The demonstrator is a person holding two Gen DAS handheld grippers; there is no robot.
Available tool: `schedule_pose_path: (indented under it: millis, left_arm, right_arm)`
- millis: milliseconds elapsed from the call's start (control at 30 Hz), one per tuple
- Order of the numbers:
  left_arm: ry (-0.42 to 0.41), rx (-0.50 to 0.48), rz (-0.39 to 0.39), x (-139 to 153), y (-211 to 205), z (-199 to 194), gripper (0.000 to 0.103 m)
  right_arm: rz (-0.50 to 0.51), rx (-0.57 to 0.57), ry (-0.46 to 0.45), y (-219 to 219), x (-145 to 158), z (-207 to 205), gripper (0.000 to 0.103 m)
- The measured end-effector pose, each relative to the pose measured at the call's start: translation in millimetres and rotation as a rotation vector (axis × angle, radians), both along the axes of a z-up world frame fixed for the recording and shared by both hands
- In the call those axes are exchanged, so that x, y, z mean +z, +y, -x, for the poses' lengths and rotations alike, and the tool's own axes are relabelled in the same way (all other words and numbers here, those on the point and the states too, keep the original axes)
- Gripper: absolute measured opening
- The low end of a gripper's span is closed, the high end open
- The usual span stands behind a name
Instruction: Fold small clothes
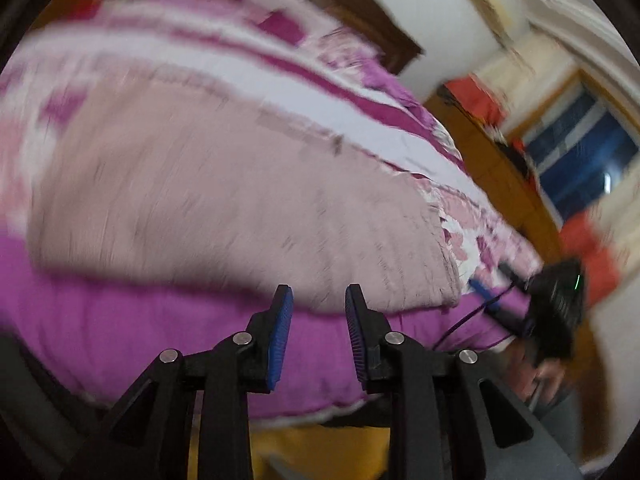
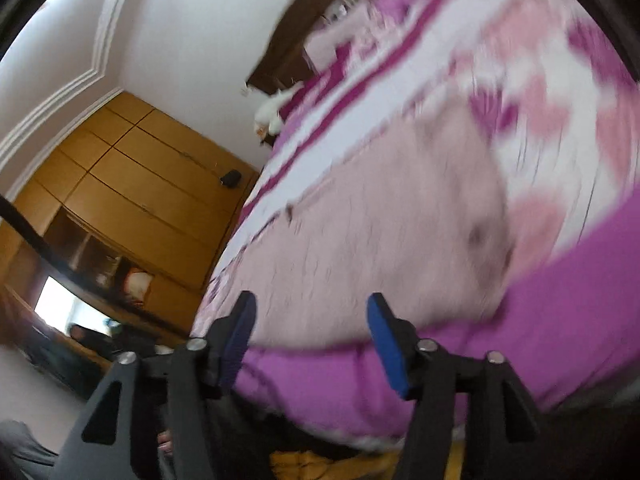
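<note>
- The left hand-held gripper (image 1: 319, 300) is released: its blue-padded fingers (image 1: 281, 336) stand apart with nothing between them, above the near edge of the bed.
- The right hand-held gripper (image 2: 312, 308) is also released, jaws spread wider, grasping nothing, and hangs over the same near edge.
- Just beyond both lies the pale pink garment (image 1: 224, 200), spread flat on the bed; both views are blurred, so its folds cannot be made out.
- The bedspread (image 1: 132, 336) under it is magenta along the near edge and patterned in pink, white and purple farther back.
- A wooden wardrobe (image 2: 132, 184) stands beside the bed in the right wrist view.
- A dark headboard (image 2: 288, 40) sits against the white wall.
</note>
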State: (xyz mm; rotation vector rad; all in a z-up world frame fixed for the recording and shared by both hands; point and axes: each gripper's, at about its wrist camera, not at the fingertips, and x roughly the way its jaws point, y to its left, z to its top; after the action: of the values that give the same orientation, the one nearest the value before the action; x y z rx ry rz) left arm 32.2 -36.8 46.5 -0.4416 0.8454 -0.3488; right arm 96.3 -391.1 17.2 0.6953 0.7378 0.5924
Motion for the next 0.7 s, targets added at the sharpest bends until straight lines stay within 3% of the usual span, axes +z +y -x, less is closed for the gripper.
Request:
schedule_pose_path:
  millis: [67, 167, 300, 367, 500, 533, 633, 700]
  left_arm:
    - [-0.070, -0.031, -0.059, 15.5, -14.0, -11.2, 0.003]
    - [-0.101, -0.057, -0.102, 18.7, -31.0, -36.8, 0.002]
    - [0.007, -0.066, -0.216, -20.0, -51.9, -86.5, 0.000]
    - [0.051, -0.048, -0.236, -43.7, -58.1, -105.6, 0.000]
    - [0.054, -0.007, -0.191, -50.7, -56.2, -124.8, 0.000]
    - [0.063, 0.000, -0.179, -49.8, -55.2, -127.8, 0.000]
    - [0.067, -0.009, -0.180, -43.7, -56.2, -120.6, 0.000]
    - [0.061, -0.020, -0.167, -36.1, -53.3, -113.3, 0.000]
  right_arm:
    - [0.038, -0.022, -0.019, -16.9, 3.7, -22.1, 0.078]
    - [0.076, -0.036, 0.010, -37.5, -5.8, -61.4, 0.079]
    - [0.109, 0.001, 0.174, -53.9, -38.1, -113.4, 0.078]
    - [0.099, 0.042, 0.177, -46.9, -44.6, -130.3, 0.078]
    - [0.074, 0.169, 0.168, -35.7, -54.1, -150.0, 0.076]
    - [0.081, 0.179, 0.167, -33.4, -56.0, -149.6, 0.074]
    - [0.060, 0.182, 0.186, -31.7, -61.4, -163.1, 0.053]
    - [0.023, 0.178, 0.214, -38.7, -69.2, -159.8, 0.032]
